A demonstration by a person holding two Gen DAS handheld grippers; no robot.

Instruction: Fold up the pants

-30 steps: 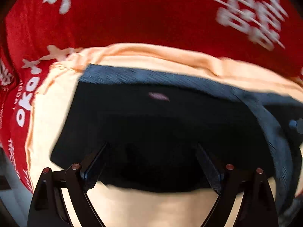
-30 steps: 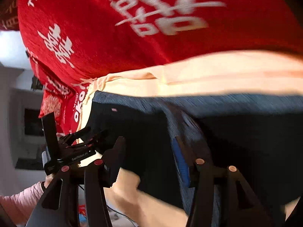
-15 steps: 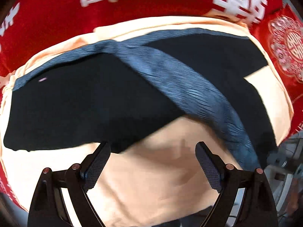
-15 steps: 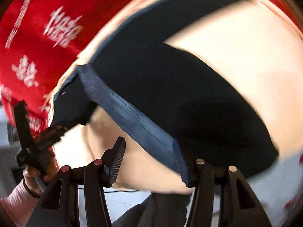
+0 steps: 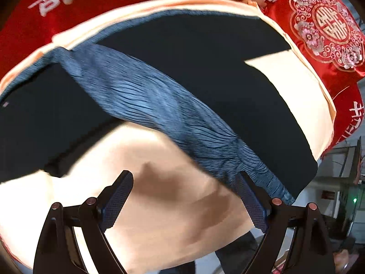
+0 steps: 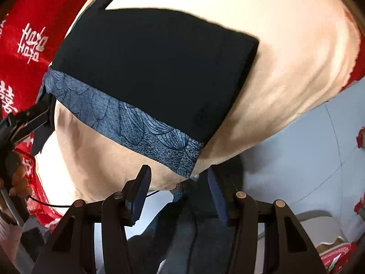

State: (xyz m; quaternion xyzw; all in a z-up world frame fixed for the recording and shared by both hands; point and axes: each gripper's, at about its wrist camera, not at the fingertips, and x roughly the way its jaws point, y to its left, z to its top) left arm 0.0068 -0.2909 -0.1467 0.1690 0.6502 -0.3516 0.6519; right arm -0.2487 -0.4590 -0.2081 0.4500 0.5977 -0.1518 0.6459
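Black pants (image 5: 205, 68) with a blue patterned waistband (image 5: 159, 114) lie folded on a cream cloth (image 5: 171, 205). In the right wrist view the pants (image 6: 159, 68) form a flat black slab with the blue band (image 6: 127, 125) along its near edge. My left gripper (image 5: 184, 196) is open and empty, with its right finger close to the band's end. My right gripper (image 6: 179, 194) is open and empty, just off the band's near corner. The left gripper also shows at the left edge of the right wrist view (image 6: 34, 116), next to the band's far end.
A red blanket with white characters (image 5: 102, 2) lies under the cream cloth. A red embroidered cushion (image 5: 326, 29) sits at the right. A pale floor (image 6: 308, 148) and a dark cable (image 6: 194, 228) show below the bed edge.
Both grippers have pulled back toward the near edge of the cloth, off the pants. The pants now lie folded with the blue band along the front.
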